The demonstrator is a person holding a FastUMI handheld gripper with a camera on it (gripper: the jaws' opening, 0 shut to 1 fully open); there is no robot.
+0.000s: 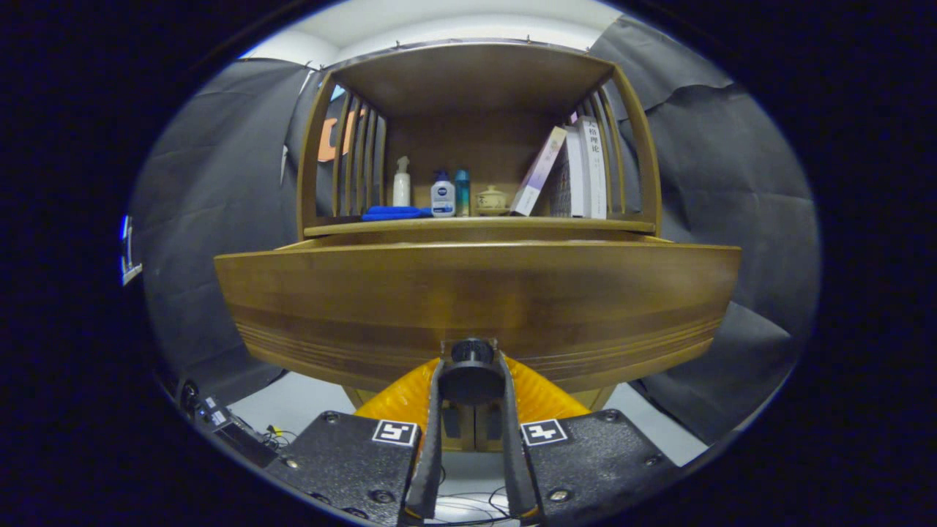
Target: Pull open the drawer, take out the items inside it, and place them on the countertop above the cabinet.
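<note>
Textured gripper (472, 380) housing, square markers

Our gripper (472, 380) has its fingers closed on the dark round knob (472, 353) of the drawer (476, 300), whose pulled-out wooden front stands as a wide wall straight ahead at twelve o'clock and blocks any forward pass. Above it we see the countertop (468, 227): toward eleven o'clock lie a blue cloth (395, 213) and three bottles (443, 195), a small lidded pot (491, 200) sits at twelve, and leaning books (575, 172) crowd one o'clock. Slatted side rails (359, 157) close the shelf's flanks. Bare wood shows along the countertop's front edge.
</note>
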